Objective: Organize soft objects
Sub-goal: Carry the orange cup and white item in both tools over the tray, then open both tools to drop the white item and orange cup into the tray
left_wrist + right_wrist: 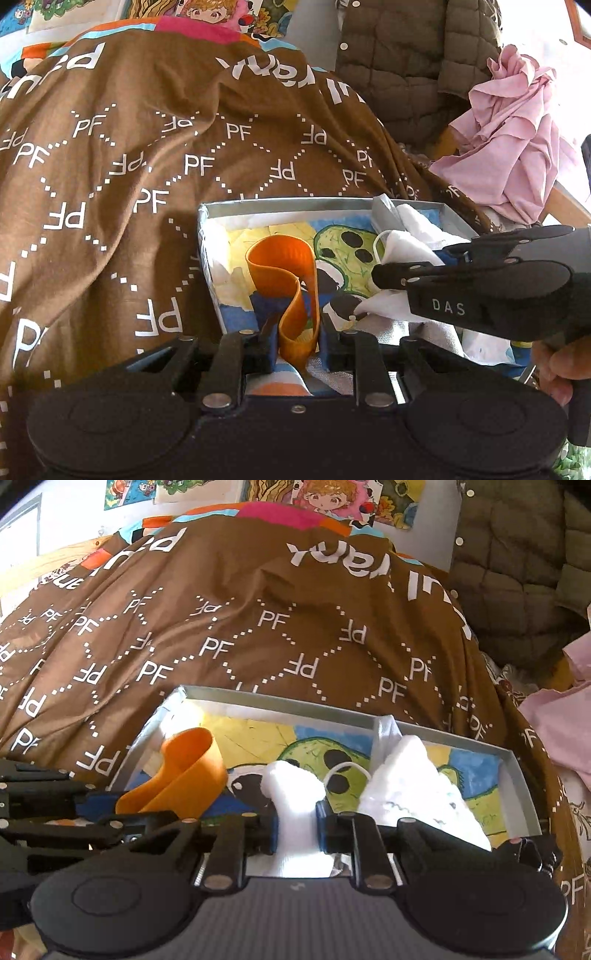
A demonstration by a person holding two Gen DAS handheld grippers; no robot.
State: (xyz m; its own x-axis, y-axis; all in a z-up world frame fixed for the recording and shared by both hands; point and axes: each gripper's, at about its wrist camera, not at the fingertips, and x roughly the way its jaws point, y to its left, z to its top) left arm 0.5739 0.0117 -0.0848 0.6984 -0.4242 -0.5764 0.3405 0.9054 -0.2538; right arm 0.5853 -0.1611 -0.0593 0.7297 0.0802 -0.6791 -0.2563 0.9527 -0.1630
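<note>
A shallow grey box (280, 202) (280, 697), lined with a cartoon drawing, lies on a brown blanket. My left gripper (297, 341) is shut on an orange rubbery band (284, 269) that curls up over the box's left part; the same band (192, 771) shows at the left of the right wrist view. My right gripper (297, 825) is shut on a white face mask (291, 786) with an ear loop, over the middle of the box. In the left wrist view the right gripper (369, 295) comes in from the right with the white mask (402, 247). More white cloth (413, 786) fills the box's right compartment.
The brown blanket with white PF print (147, 166) (258, 620) covers the surface around the box. A crumpled pink cloth (513, 136) and an olive quilted jacket (402, 55) lie at the back right. A hand (557, 369) grips the right tool. Cartoon posters (332, 498) hang behind.
</note>
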